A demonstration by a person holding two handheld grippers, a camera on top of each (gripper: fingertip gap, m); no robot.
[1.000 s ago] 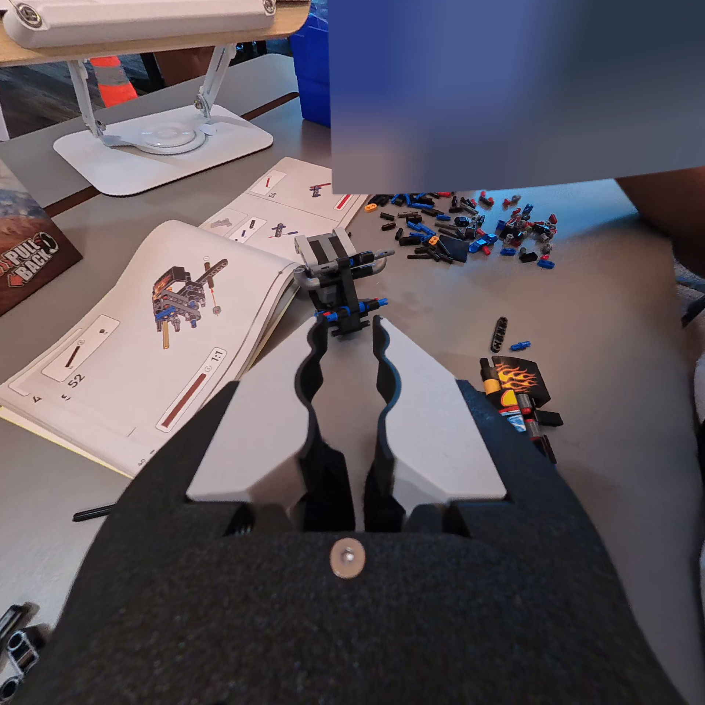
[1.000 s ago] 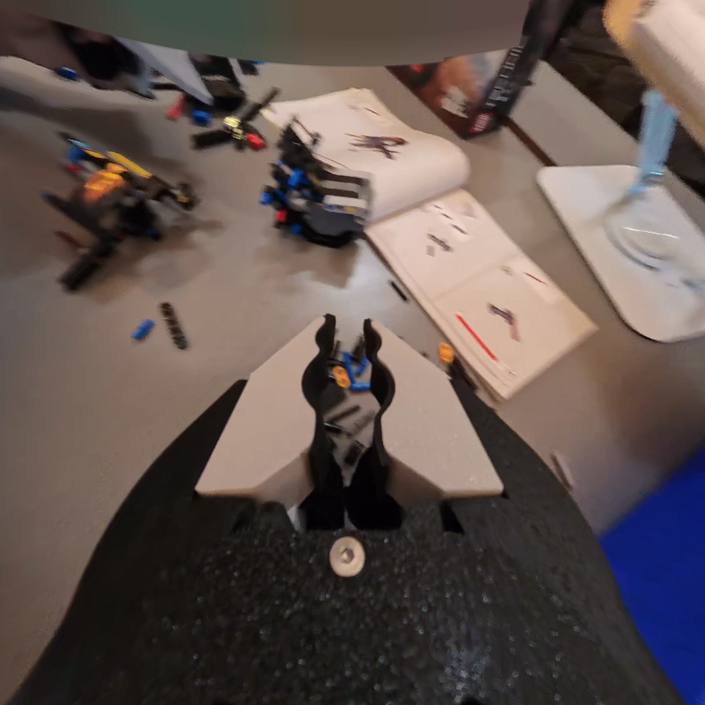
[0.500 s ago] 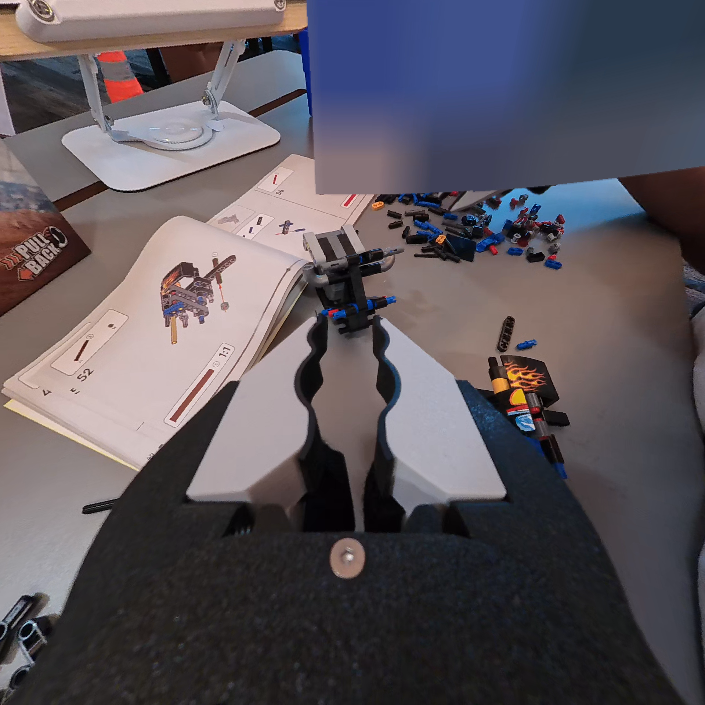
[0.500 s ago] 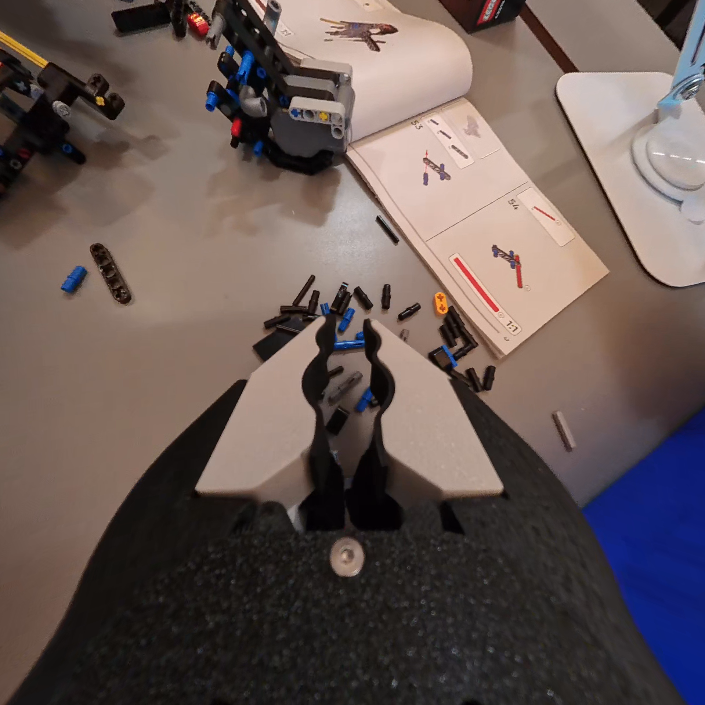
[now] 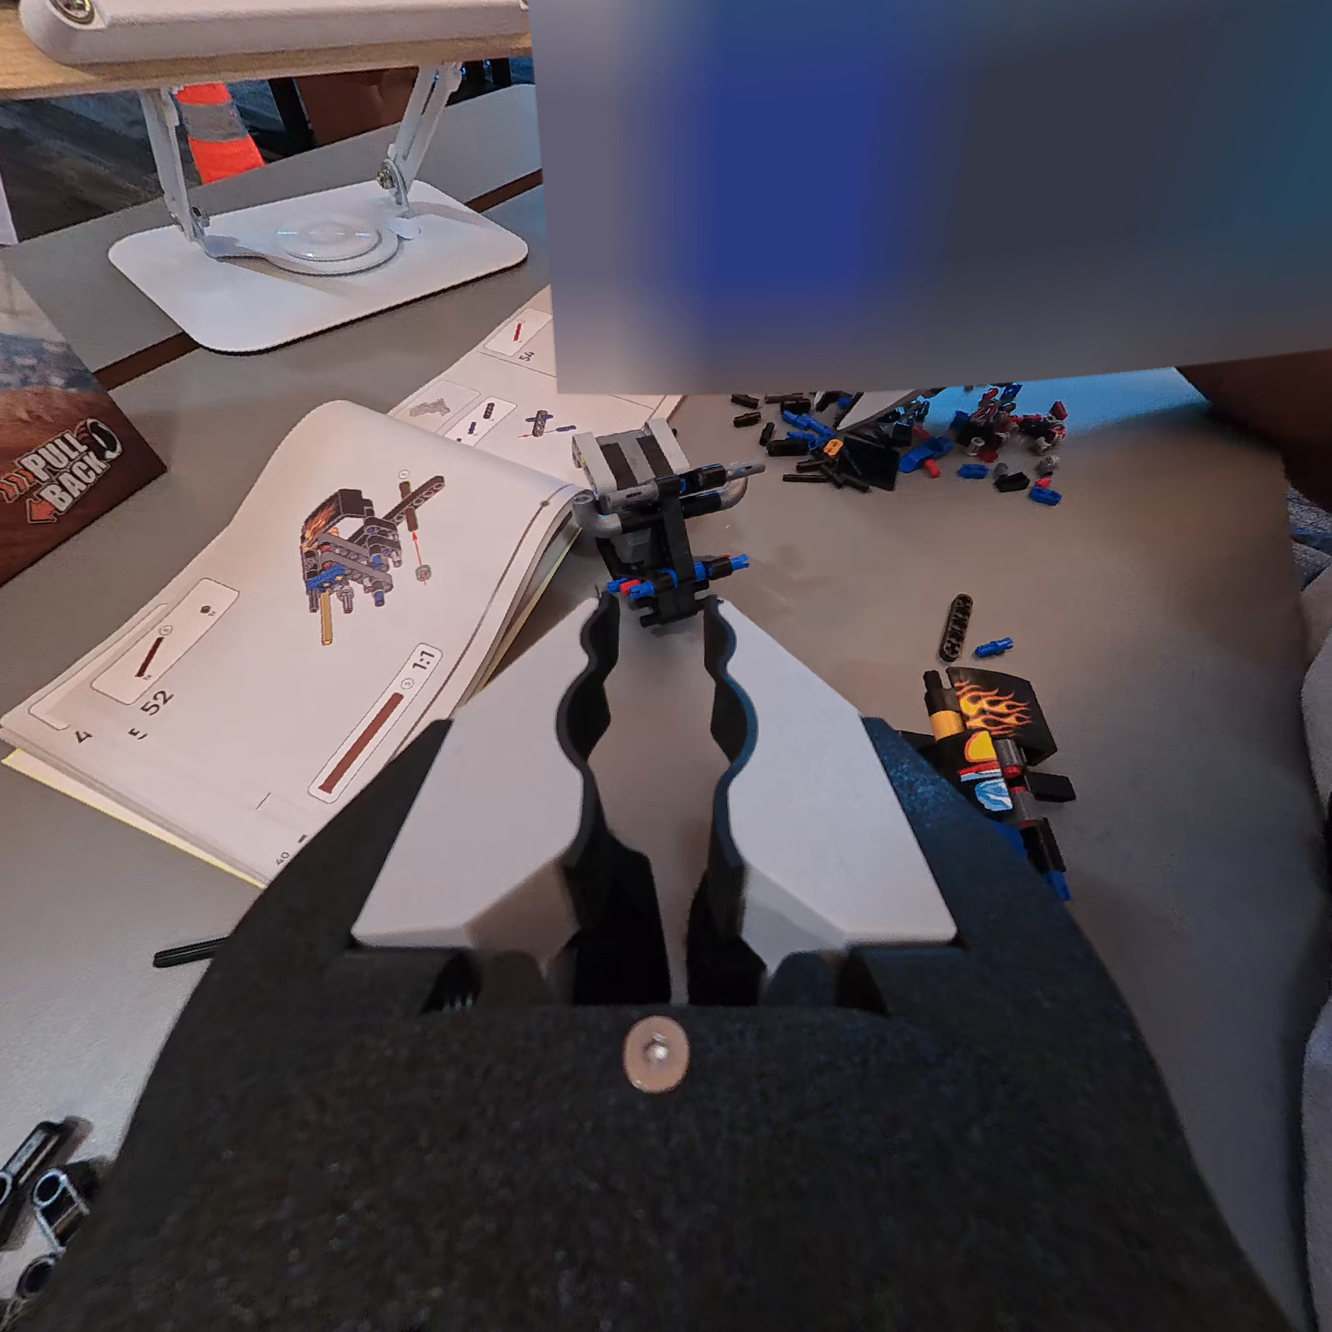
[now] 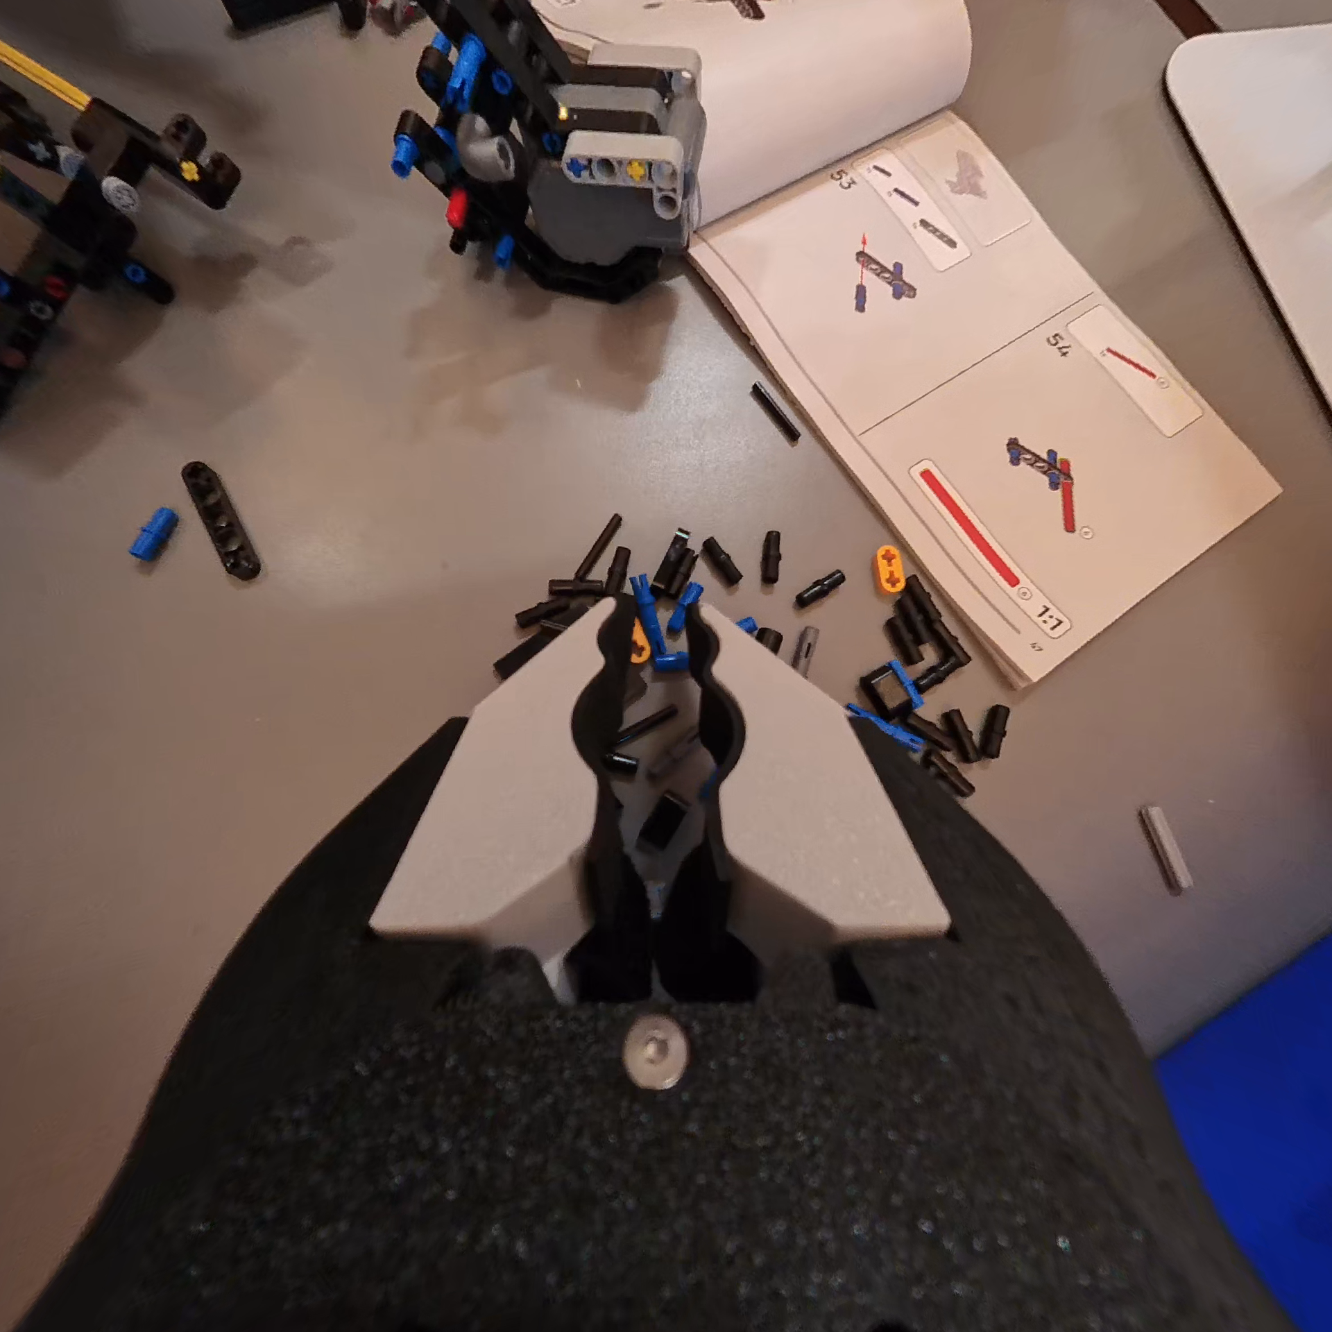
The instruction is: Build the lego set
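Parted, empty: wavy-edged grey left gripper [image 5: 656,613] behind knobbly black-and-grey plastic assembly [image 5: 659,519]; right gripper [image 6: 652,620] over scattered small plastic pins [image 6: 721,562].

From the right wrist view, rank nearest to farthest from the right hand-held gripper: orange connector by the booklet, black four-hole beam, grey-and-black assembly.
1. orange connector, right of the right hand-held gripper, beside the booklet.
2. black four-hole beam, far left.
3. grey-and-black assembly, top centre.

We hold our left gripper [image 5: 656,613] pointing toward twelve o'clock, tilted down, jaws parted with nothing between them; our right gripper [image 6: 652,613] aims steeply down toward twelve o'clock, jaws narrowly apart, gripping nothing
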